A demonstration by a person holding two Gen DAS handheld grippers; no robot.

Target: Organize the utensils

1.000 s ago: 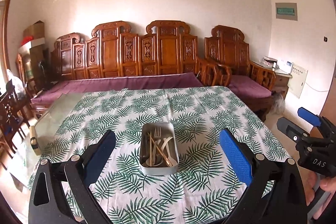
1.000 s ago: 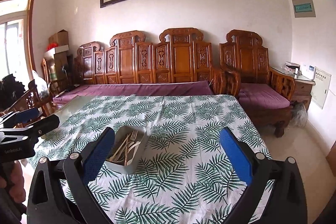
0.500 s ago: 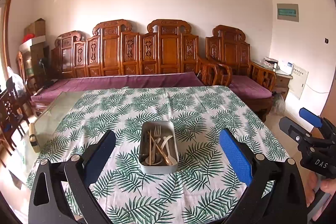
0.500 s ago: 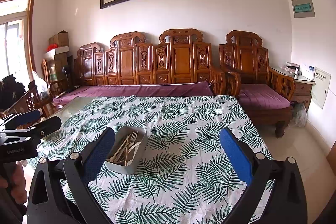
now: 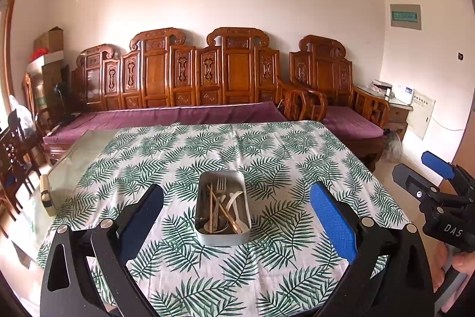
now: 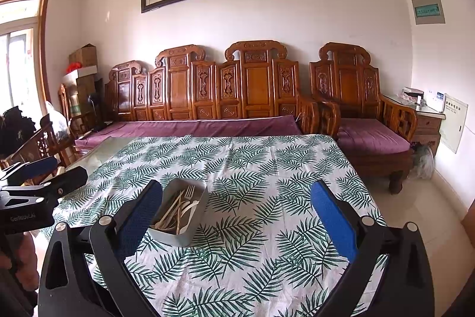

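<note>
Hovering: left gripper [image 5: 236, 219] and right gripper [image 6: 236, 217], fingers spread, empty; utensils [image 5: 223, 207] gathered inside tin [image 5: 222, 238] mid-bench [image 5: 267, 150], reachable by both.

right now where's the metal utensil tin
The grey rectangular metal tin sits on the palm-leaf tablecloth, centred in the left wrist view between the open left gripper; left of centre in the right wrist view.
</note>
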